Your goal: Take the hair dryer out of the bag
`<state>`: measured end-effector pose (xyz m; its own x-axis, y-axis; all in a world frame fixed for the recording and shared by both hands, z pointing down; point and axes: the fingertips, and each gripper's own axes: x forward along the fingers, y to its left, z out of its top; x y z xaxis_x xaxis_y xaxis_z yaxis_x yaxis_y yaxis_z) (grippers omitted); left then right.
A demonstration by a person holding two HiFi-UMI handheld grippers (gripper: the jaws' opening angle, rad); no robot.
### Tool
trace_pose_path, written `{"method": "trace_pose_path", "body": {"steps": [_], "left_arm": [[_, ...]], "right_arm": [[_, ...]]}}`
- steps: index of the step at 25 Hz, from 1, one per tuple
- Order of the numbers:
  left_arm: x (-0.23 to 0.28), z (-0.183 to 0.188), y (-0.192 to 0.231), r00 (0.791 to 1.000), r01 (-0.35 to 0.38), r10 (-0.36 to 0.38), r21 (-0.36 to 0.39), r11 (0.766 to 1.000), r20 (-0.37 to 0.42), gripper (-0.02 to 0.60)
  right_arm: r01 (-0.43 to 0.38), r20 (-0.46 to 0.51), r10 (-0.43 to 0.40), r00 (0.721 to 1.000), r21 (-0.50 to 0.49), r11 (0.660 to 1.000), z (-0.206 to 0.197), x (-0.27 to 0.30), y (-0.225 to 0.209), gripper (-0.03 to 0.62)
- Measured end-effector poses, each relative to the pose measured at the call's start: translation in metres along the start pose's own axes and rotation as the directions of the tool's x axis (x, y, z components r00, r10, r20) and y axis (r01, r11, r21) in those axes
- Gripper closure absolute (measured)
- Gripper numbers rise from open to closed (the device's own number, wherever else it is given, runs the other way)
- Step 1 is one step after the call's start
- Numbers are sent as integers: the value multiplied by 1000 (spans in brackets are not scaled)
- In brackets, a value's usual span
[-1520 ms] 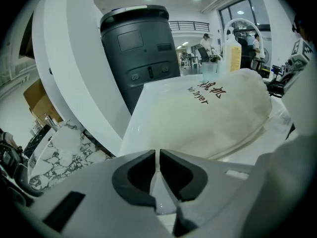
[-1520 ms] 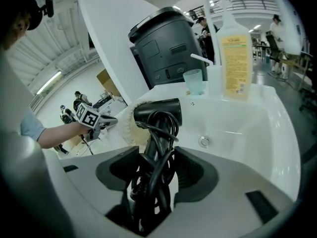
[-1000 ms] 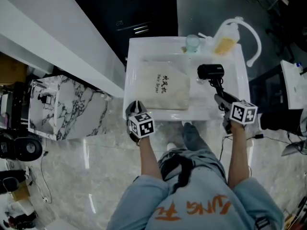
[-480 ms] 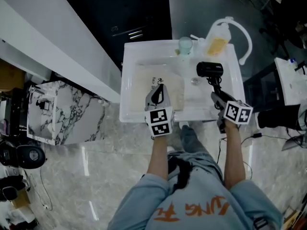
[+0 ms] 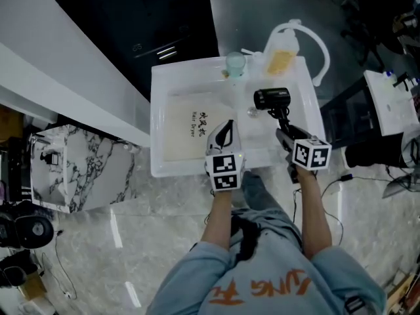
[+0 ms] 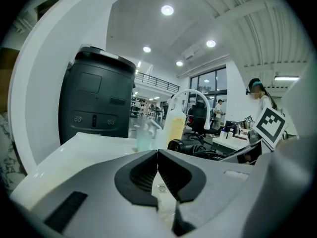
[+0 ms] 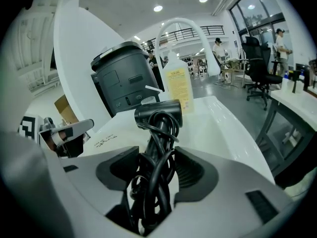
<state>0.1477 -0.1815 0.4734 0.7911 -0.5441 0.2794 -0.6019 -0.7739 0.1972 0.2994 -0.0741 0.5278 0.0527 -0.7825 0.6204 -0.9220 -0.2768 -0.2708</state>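
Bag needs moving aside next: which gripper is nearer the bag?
Left. The left gripper is over the bag's right edge, jaws just closed, empty; the right gripper is off to the bag's right, clamped on the hair dryer.

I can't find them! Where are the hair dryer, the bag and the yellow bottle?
hair dryer (image 5: pixel 272 98), head view, on its black barrel.
bag (image 5: pixel 184 135), head view, on its flat cloth front.
yellow bottle (image 5: pixel 281 58), head view, on its yellow body.

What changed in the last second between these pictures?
The left gripper swung from the near edge of the white table rightward over the right side of the bag, and its fingers have just closed on nothing. The right gripper stayed clamped on the hair dryer; the bag stayed flat.
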Motion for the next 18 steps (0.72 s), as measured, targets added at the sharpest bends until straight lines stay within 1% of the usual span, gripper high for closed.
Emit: {"method": "trace_pose_path", "body": {"steps": [3, 9, 15, 18], "left_arm": [[7, -5, -1, 1000, 4, -4, -9, 1000, -16, 577], [16, -17, 8, 999, -25, 24, -27, 999, -47, 577], [28, -28, 20, 995, -72, 67, -69, 995, -77, 577], [39, -35, 23, 993, -80, 72, -81, 994, -95, 577]], "right_arm": [[9, -30, -10, 1000, -55, 998, -2, 9, -2, 368], [8, -105, -18, 994, -101, 995, -10, 34, -8, 368], [-3, -205, -21, 979, -113, 994, -18, 64, -15, 368], [2, -250, -28, 968, -103, 995, -22, 81, -22, 370]]}}
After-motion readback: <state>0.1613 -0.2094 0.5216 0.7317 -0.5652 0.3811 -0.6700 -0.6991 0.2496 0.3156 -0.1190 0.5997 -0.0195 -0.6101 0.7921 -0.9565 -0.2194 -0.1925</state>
